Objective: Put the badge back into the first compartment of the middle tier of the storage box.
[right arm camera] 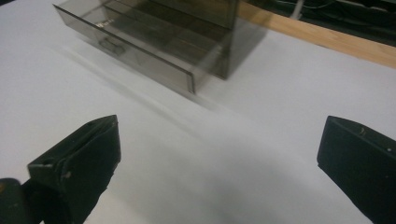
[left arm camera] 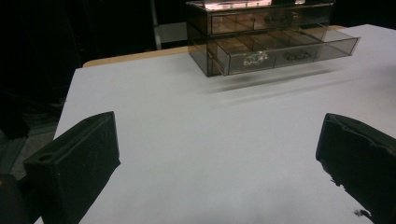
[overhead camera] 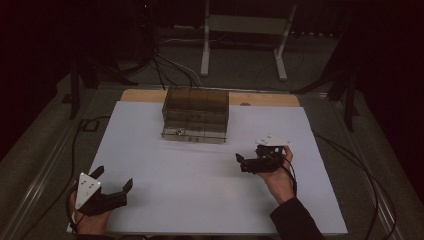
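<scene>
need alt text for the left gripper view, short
A smoky transparent drawer organizer sits at the far edge of a white table, its lower drawer pulled out, with small items inside too blurred to identify. The left gripper frames the bottom corners, its two black jaws wide apart and holding nothing.

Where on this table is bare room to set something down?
The white sheet is bare between the left gripper and right gripper, and on both sides of the smoky drawer box. The open bottom drawer juts forward.
</scene>
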{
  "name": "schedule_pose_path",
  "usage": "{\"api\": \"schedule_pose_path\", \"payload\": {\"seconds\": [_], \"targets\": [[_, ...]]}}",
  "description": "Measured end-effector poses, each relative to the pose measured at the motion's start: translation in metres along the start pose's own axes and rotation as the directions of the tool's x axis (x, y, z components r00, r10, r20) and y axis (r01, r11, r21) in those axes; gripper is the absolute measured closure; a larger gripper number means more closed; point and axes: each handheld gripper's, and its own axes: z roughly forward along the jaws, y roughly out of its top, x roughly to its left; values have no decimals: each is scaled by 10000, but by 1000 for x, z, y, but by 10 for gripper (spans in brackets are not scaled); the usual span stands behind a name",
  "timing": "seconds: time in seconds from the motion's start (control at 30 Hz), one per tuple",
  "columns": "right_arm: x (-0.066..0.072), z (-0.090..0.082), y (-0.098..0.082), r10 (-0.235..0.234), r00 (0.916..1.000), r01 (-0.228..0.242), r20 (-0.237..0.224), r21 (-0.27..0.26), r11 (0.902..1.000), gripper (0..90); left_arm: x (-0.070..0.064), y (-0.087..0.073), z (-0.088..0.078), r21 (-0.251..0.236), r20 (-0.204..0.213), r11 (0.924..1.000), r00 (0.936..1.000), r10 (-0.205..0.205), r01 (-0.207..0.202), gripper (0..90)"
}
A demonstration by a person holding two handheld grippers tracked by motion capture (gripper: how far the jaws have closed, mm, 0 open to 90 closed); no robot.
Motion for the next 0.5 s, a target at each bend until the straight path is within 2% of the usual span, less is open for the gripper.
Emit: {"api": "schedule_pose_path", "payload": {"seconds": [0.1,0.3,0.5], "targets": [[-5,-8,-9,226,9997,-226,33,-83,9997,0,0,0,0,-12,-8,10000,10000,-11,11,3],[-10,-26,-28,238,9993,-222,279,-574,9981,0,1,0,2,-24,-5,10000,10000,-56,56,4],[-18,-35,-51,664,9972,-633,335,-880,9941,0,1,1,4,-70,-11,9999,10000,-75,75,4]]}}
